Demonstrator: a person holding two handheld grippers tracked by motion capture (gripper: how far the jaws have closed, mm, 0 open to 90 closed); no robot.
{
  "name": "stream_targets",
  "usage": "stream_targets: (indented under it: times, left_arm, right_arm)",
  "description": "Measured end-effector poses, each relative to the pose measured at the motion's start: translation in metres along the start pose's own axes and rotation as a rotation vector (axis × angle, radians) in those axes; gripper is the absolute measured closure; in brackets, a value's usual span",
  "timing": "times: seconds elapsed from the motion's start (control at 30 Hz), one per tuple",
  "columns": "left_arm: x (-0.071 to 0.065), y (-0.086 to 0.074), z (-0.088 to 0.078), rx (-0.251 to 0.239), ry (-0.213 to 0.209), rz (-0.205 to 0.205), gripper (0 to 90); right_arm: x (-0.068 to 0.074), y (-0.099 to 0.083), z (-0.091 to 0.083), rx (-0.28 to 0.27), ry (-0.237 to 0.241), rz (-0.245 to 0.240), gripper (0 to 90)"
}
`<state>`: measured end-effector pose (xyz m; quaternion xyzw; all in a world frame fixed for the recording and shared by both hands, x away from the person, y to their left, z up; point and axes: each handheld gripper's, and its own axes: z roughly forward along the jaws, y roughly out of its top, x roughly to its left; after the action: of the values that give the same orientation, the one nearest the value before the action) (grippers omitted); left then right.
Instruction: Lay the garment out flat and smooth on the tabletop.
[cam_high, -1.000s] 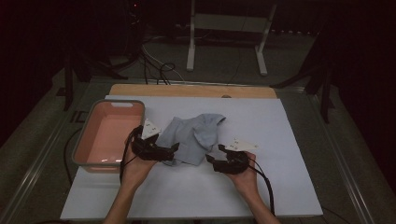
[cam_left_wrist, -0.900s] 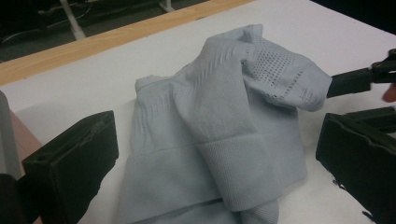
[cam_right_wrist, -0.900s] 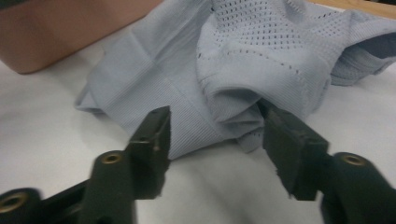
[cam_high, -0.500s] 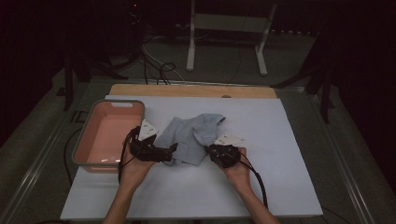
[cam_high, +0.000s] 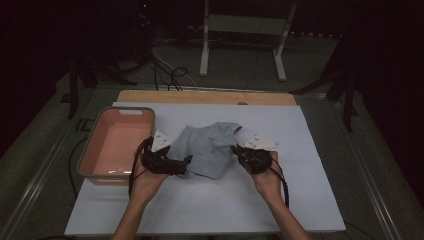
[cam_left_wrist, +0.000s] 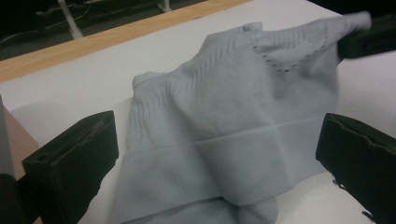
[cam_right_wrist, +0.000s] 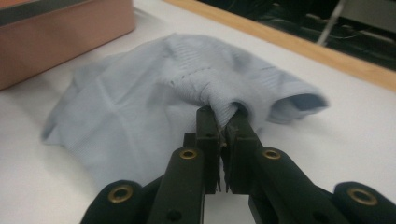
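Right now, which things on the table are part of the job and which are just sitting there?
In the job:
- light blue knit garment, on the white board
- right gripper, shut on a fold of it
- left gripper, jaws open around its hem

Lying about:
- pink basin, left of the garment
- white board
- white stand on the floor behind

Room dim. White frame stand (cam_high: 242, 37) at 12 o'clock on grey floor (cam_high: 320, 70); black cables (cam_high: 170, 75) at 11 o'clock.
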<state>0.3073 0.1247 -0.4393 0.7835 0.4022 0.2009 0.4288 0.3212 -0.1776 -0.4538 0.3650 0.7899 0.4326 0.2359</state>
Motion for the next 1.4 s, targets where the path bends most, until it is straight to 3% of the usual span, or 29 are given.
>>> stream_targets:
  times: [0.3, 0.57, 0.9, 1.2, 1.4]
  left_arm:
    - [-0.001, -0.001, 0.001, 0.001, 0.001, 0.001, 0.3]
    - [-0.003, -0.001, 0.002, 0.0, -0.003, 0.006, 0.3]
    - [-0.008, -0.004, 0.01, 0.033, -0.014, 0.017, 0.3]
    - [-0.021, -0.008, 0.026, 0.099, -0.045, 0.044, 0.5]
    - [-0.039, -0.009, 0.041, 0.131, -0.058, 0.095, 4.3]
  right_arm:
    - [-0.018, 0.0, -0.013, -0.001, -0.035, 0.03, 85.9]
    - [-0.029, -0.008, -0.023, 0.013, -0.071, 0.017, 85.9]
    - [-0.041, -0.013, -0.032, 0.01, -0.09, 0.046, 85.8]
    - [-0.047, -0.015, -0.037, 0.003, -0.1, 0.065, 85.7]
    - [-0.05, -0.015, -0.04, 0.0, -0.102, 0.075, 85.5]
